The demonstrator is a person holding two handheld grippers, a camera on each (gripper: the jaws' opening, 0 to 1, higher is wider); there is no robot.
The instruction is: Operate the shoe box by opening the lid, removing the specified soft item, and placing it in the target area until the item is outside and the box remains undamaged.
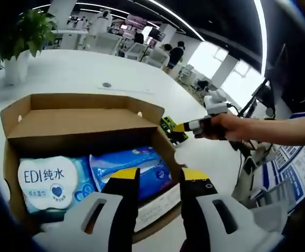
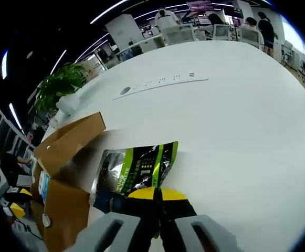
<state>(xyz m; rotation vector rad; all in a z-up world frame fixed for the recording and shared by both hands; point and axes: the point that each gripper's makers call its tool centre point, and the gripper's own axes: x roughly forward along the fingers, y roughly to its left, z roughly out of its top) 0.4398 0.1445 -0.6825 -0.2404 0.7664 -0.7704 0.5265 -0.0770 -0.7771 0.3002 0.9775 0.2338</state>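
In my left gripper view, the left gripper rises from the bottom with its yellow-tipped jaws spread apart and nothing between them, hanging over the near wall of the open cardboard shoe box. Just past the jaw tips, inside the box, lie two soft packs side by side: a blue wet-wipes pack right under the tips, and to its left a white-labelled wipes pack printed "EDI". The box lid is folded open and stands at the far side. Beyond the box's right corner I see a hand holding the right gripper, with a green and black packet at its tip, outside the box and over the white table. Farther off a potted plant stands on the table's far left.

In my right gripper view, the right gripper has its jaws pressed together, pinching the near edge of the green and black packet. The packet lies flat on the white table, just beside the shoe box, whose brown flap sits to the left. The potted plant is beyond the box, and people stand by desks in the distance.
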